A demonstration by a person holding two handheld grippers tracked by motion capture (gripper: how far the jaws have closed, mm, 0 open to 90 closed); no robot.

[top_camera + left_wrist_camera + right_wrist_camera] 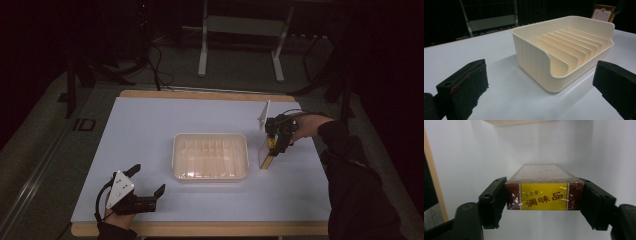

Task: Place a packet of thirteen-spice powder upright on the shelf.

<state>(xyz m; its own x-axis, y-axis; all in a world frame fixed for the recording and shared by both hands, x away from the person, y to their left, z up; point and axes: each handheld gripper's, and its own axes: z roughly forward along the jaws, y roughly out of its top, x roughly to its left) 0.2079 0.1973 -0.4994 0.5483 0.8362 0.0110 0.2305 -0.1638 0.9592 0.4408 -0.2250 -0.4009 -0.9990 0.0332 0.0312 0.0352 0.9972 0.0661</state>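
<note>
Gripping a flat wrapped box (544, 192) by its two narrow sides, the right gripper (276, 136) has its jaws pressed against the box, one on each side, with the yellow and brown end label facing the camera in the right gripper view. The box stands on its long edge on the white table (150, 125), at the right of the scene, just beside the right wall of the cream rack (210, 156); whether box and rack touch cannot be told. The right gripper comes at the box from the far right, with the person's dark sleeve (345, 150) behind it. The rack sits near the middle of the table, a shallow tray with rounded corners and a row of upright ribs inside, and nothing lies in it. In the left gripper view the top of the box (603, 13) shows past the far rim of the rack (564, 47). The left gripper (150, 181) rests at the near left of the table, well apart from the rack, its jaws spread wide with nothing between them, pointing toward the rack's near left corner.
</note>
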